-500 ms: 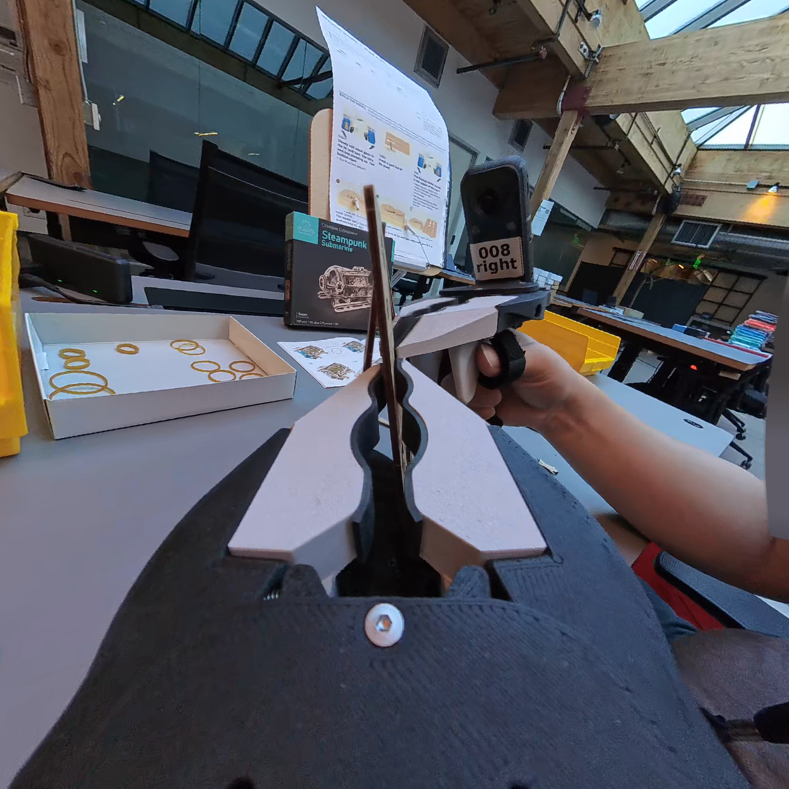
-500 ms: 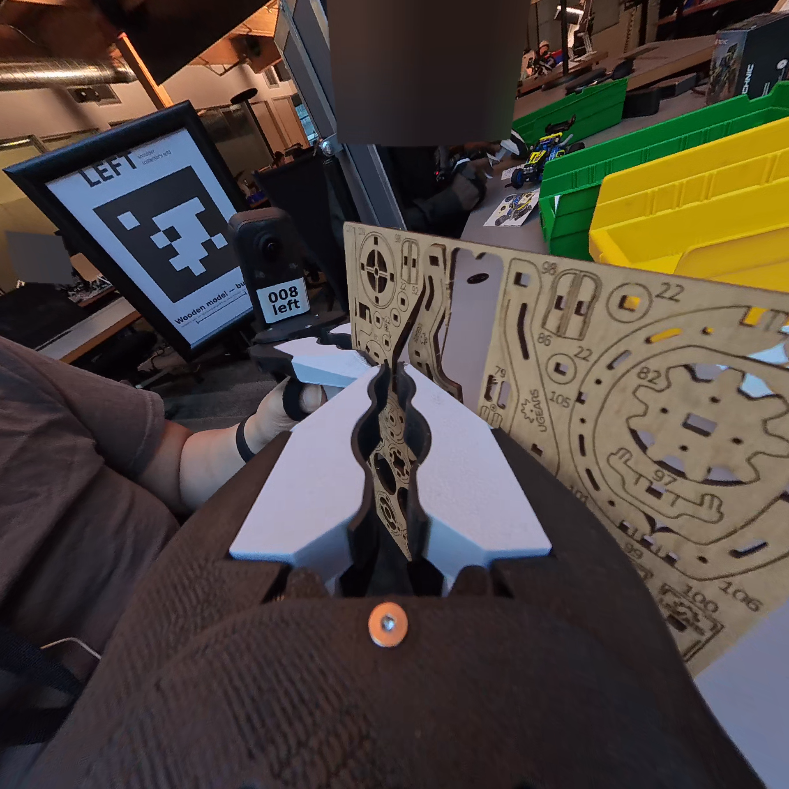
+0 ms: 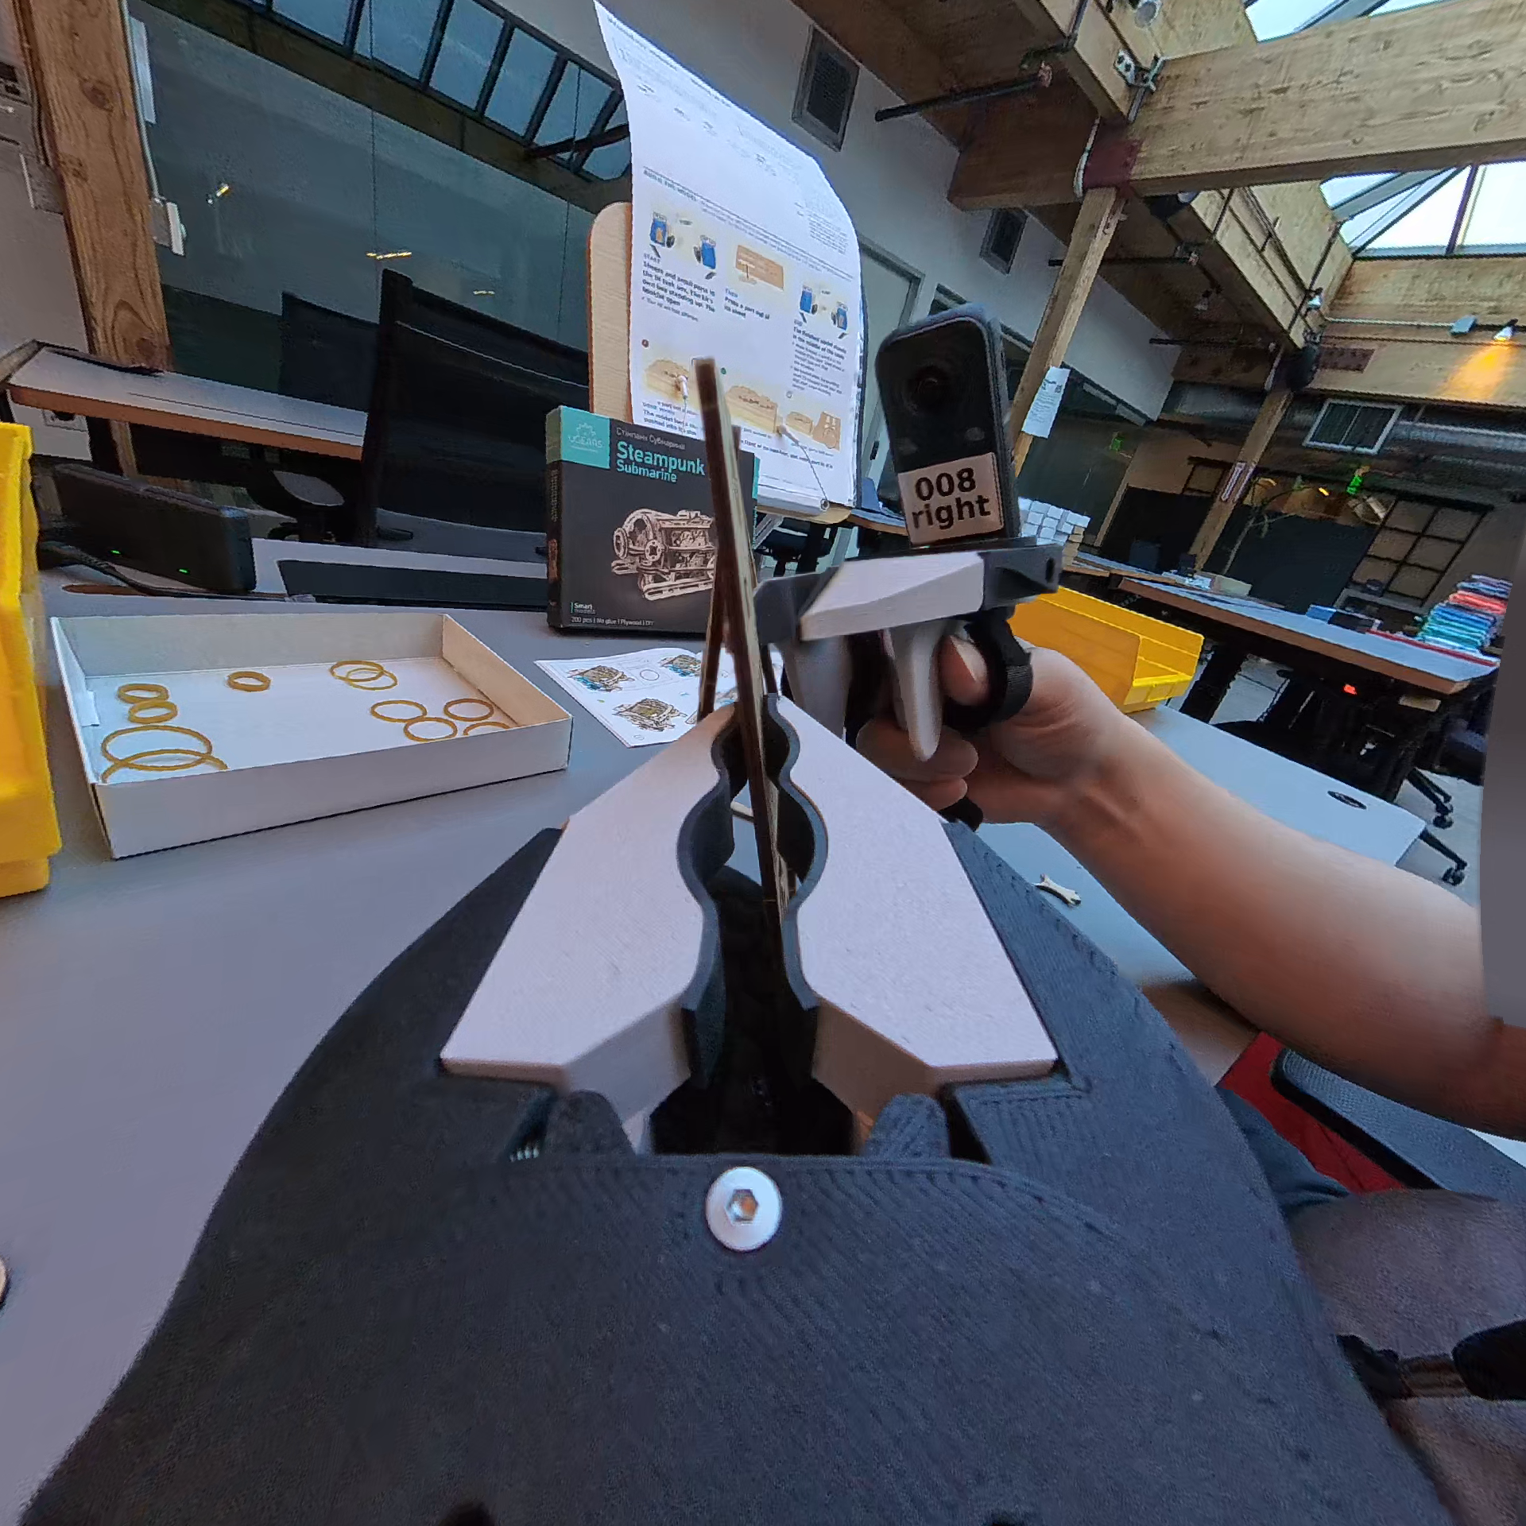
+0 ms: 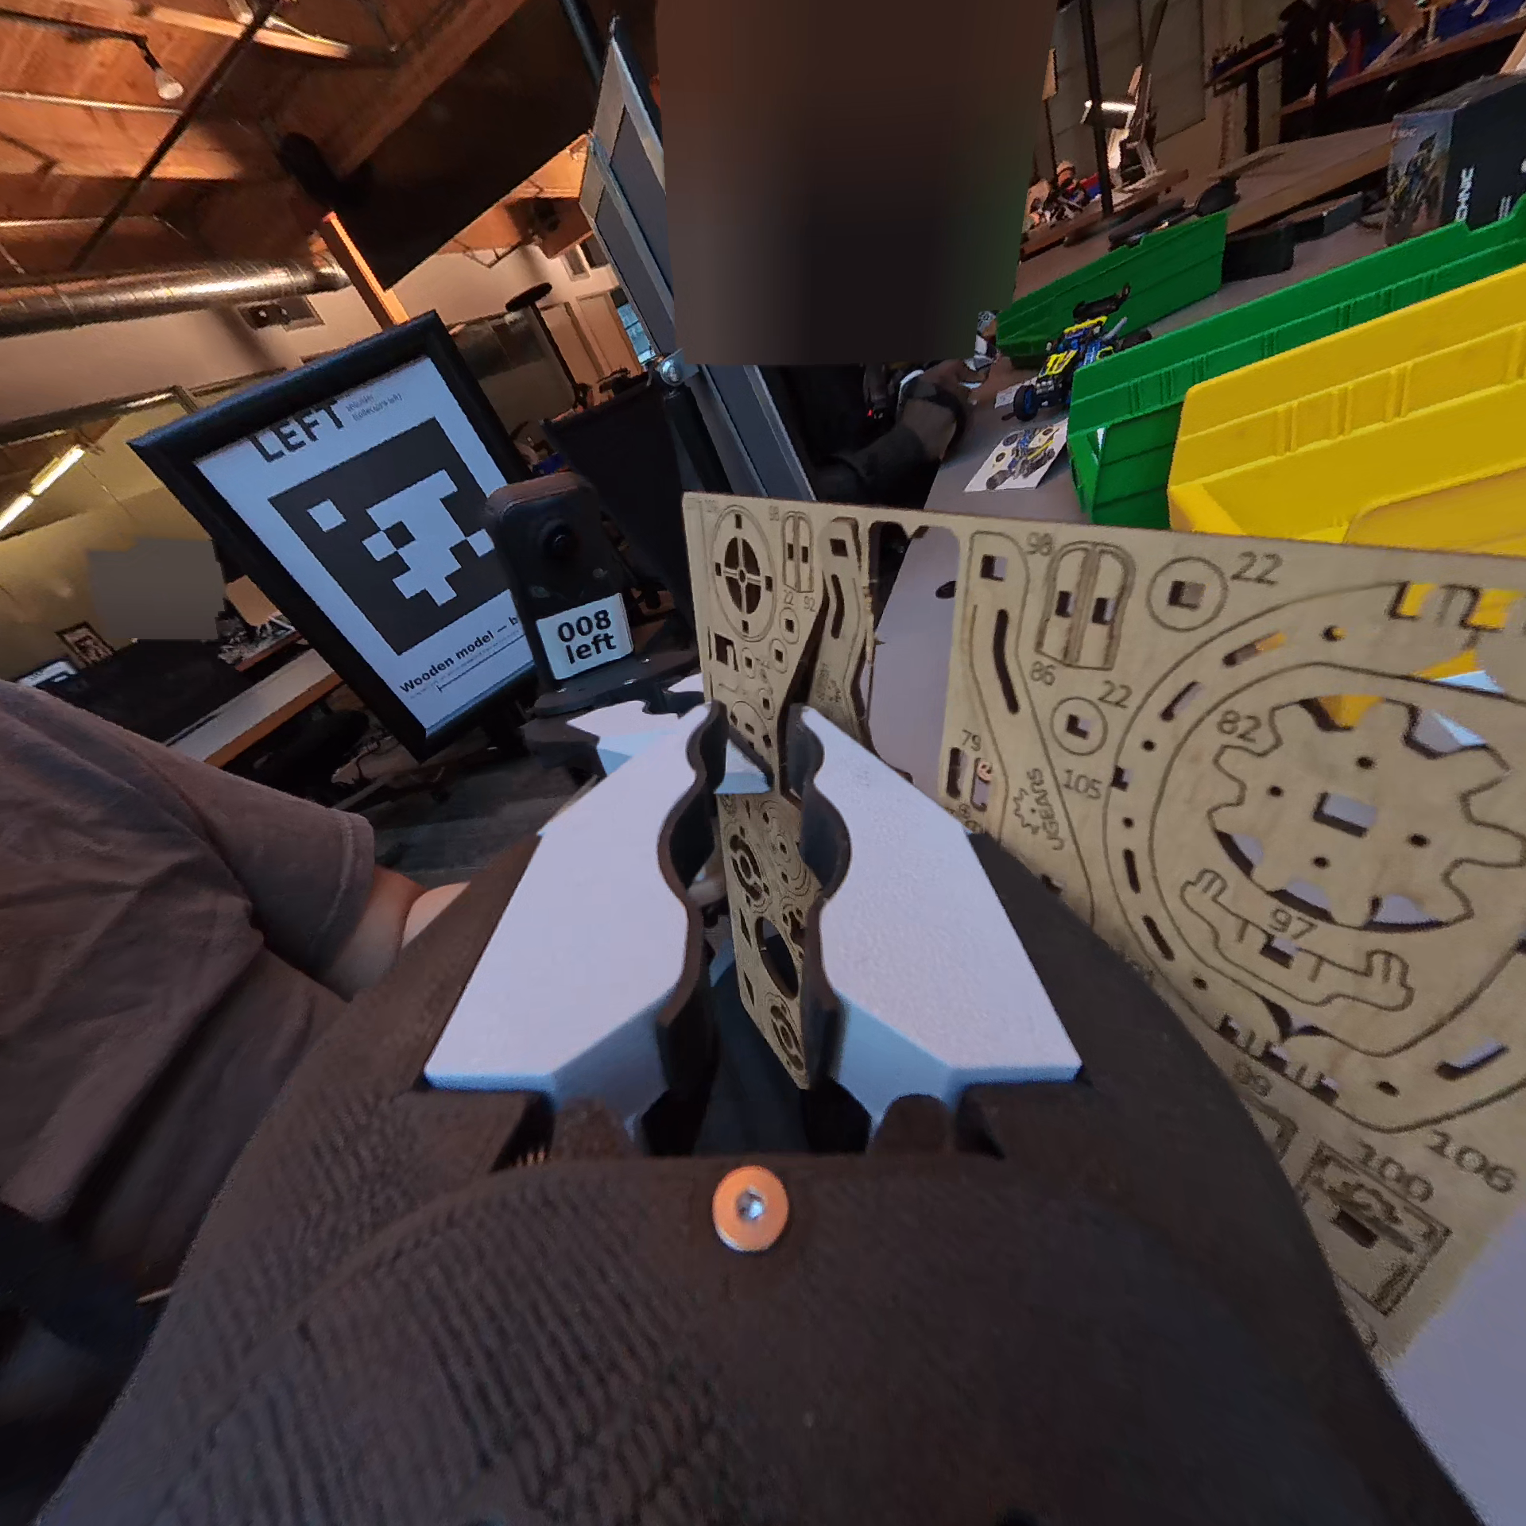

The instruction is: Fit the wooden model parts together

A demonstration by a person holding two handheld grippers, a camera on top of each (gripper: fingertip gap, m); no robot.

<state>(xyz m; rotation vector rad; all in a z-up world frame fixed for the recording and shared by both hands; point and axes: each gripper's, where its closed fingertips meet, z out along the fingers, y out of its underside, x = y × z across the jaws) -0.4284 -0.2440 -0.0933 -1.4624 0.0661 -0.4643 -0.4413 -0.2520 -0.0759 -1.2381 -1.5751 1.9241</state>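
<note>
My left hand-held gripper [image 3: 747, 735] stands partly open, with the edge of the wooden parts sheet [image 3: 731, 578] rising upright between its fingers; I cannot tell whether either finger grips it. My right hand-held gripper [image 4: 755, 747] is also parted, and a strip of the same sheet [image 4: 1197, 826] leans against its right finger, well above the grey desk [image 3: 206, 950]. On the desk lie a white tray [image 3: 330, 776] of rubber bands [image 3: 157, 747] and the kit box [image 3: 627, 528].
</note>
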